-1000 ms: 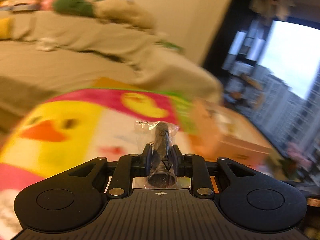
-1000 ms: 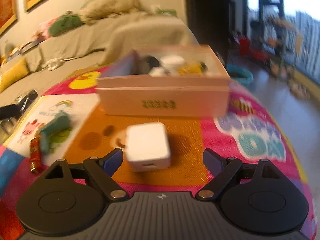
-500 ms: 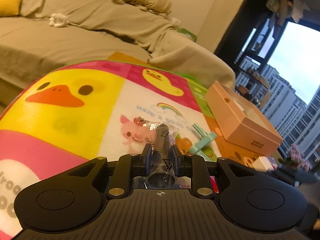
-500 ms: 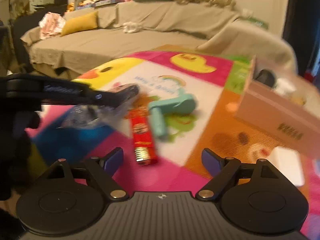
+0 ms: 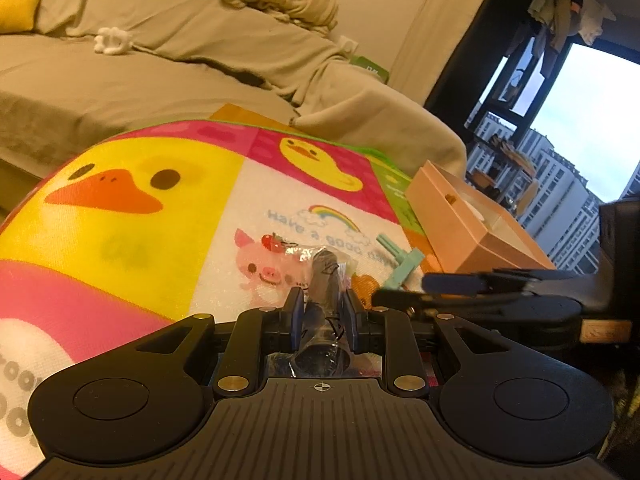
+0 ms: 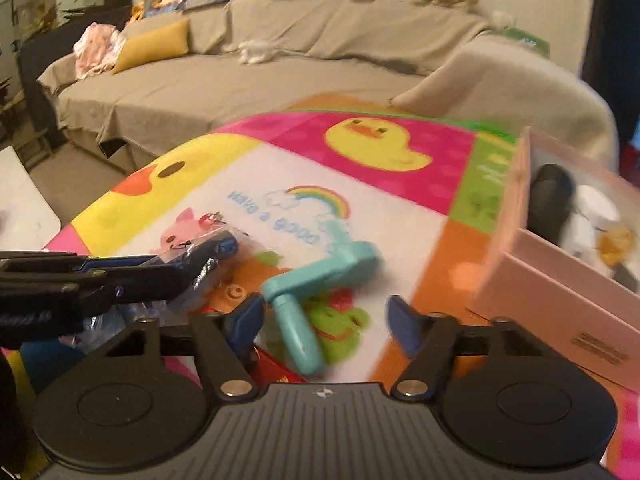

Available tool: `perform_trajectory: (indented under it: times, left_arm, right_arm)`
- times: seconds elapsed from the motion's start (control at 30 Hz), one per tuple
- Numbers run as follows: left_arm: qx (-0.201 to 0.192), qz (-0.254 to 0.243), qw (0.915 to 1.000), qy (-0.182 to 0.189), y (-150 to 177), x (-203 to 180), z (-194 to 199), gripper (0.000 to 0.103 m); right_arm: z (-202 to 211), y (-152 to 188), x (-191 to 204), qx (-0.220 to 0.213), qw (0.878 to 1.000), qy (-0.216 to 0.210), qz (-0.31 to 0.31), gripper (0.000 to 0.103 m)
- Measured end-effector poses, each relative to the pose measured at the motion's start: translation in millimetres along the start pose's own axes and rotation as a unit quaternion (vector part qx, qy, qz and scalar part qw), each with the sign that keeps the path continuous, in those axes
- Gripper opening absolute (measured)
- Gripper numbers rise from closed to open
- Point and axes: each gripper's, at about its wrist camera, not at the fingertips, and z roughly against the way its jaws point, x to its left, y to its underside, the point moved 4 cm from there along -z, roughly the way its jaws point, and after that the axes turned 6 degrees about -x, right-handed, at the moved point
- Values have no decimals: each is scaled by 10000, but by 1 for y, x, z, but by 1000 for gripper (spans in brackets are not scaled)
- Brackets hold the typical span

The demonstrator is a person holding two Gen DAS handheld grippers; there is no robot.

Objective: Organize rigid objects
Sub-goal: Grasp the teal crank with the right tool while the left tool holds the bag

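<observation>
Plastic-wrapped dark tube (image 5: 325, 280) sits clamped in left gripper (image 5: 320, 306); right gripper (image 6: 325, 314) closing, empty.

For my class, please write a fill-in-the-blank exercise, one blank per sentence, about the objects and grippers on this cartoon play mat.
1. The left gripper is shut on a dark object wrapped in clear ____.
2. The turquoise crank handle lies between the closing fingers of the ____ gripper.
3. The pink box has no lid and already ____ several items.
4. The large animal printed on the mat is a yellow ____.

Missing words: plastic; right; holds; duck
</observation>
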Motion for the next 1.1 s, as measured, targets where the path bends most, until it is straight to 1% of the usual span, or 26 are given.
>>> perform_trajectory:
  times: [0.03,0.07,0.1,0.13,0.17,0.23,0.3,0.37,0.4,0.43,0.47,0.5,0.57,0.6,0.67,0.7,0.73,0.77,0.8,0.83,0.87,0.9,0.93,1.0,1.03,1.1]
  left_arm:
    - [1,24,10000,14,0,1,0,24]
    - [3,42,10000,24,0,1,0,24]
    - [5,65,10000,37,0,2,0,24]
    - [8,87,9999,50,-1,2,0,25]
    - [10,103,9999,61,-1,3,0,25]
    - [15,128,9999,82,-1,3,-1,25]
    - [18,130,9999,87,0,3,-1,25]
    - [15,127,9999,79,0,2,-1,25]
    - [14,129,9999,80,-1,3,-1,25]
    - [13,131,9999,80,0,3,-1,25]
    - [13,131,9999,79,0,3,-1,25]
    - [13,127,9999,75,0,3,-1,25]
    - [12,113,9999,70,0,3,-1,25]
    - [10,106,9999,67,0,3,-1,25]
    - [8,112,9999,70,0,3,0,25]
    - [9,119,9999,75,0,3,0,25]
    - [10,126,9999,81,0,3,-1,25]
    - [11,134,9999,92,0,3,0,25]
    - [13,148,9998,102,0,4,-1,25]
    - [14,167,9998,112,0,4,-1,25]
    - [13,187,9998,119,0,4,-1,25]
    - [13,213,9997,131,0,5,-1,25]
    - [15,235,9996,140,0,6,-1,25]
    - [13,247,9996,149,0,6,-1,25]
    - [11,246,9996,148,0,6,-1,25]
    - [11,240,9996,141,0,6,-1,25]
  right_arm:
    - [-2,-1,0,23,10000,2,4,65]
    - [-2,-2,0,43,10000,-28,12,56]
    - [1,-1,0,65,9999,-105,33,43]
    - [6,1,1,82,9998,-156,75,39]
    - [11,4,0,104,9997,-145,135,36]
    - [22,12,-5,92,9995,16,306,36]
    - [34,21,-14,36,9976,436,534,36]
    - [40,26,-23,-8,9893,1228,791,36]
    - [42,27,-27,-11,9860,1466,791,37]
    - [45,27,-31,-32,9877,1438,620,38]
    - [47,26,-33,-47,9913,1257,391,45]
    - [48,24,-33,-42,9944,1053,110,59]
    - [45,19,-34,-63,9953,867,-426,72]
    - [42,18,-33,-51,9944,781,-712,72]
    - [30,14,-30,113,9902,569,-1267,72]
    - [25,14,-27,130,9884,530,-1421,74]
    - [22,11,-23,45,9879,614,-1424,74]
    - [18,9,-19,29,9896,634,-1290,70]
    - [13,7,-17,48,9914,618,-1156,58]
    - [10,6,-16,57,9928,683,-986,52]
    - [10,6,-15,67,9940,760,-780,40]
    - [12,7,-14,69,9956,729,-583,30]
    - [16,9,-13,97,9969,626,-464,25]
    - [25,14,-14,125,9984,501,-251,21]
    - [31,18,-16,130,9985,522,-115,21]
    - [39,24,-20,122,9975,693,58,21]
